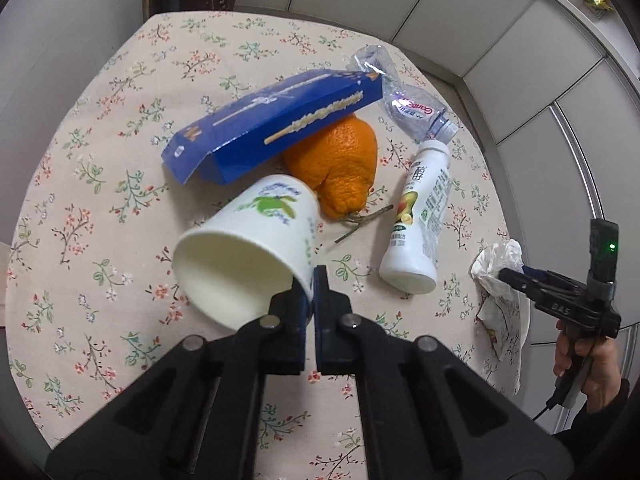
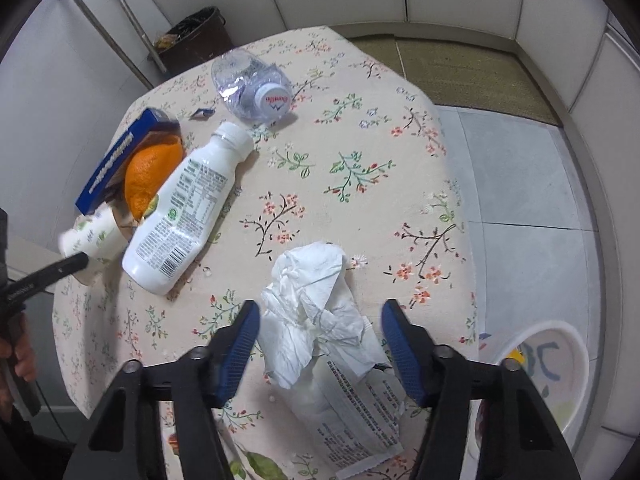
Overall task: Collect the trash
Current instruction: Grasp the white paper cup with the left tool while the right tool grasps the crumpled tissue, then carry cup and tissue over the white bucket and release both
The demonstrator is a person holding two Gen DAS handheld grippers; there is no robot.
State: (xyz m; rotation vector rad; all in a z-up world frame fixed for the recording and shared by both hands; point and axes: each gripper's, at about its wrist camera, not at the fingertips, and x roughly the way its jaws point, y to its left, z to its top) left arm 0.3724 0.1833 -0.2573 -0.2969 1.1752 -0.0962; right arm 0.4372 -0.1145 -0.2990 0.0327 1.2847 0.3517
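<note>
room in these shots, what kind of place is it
Most likely a home kitchen or dining corner: a round table under a floral tablecloth, white cabinet doors around it, a tiled floor, and a dark trash bin with mop handles against the wall.

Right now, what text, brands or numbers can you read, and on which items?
"Ganten", seen upside down: crushed clear bottle, on its label and cap.
"BAS": body of the right gripper.
White drink bottle: label print and barcode too small to read.
Paper cup, blue box, wrapper: print blurred or too small.
</note>
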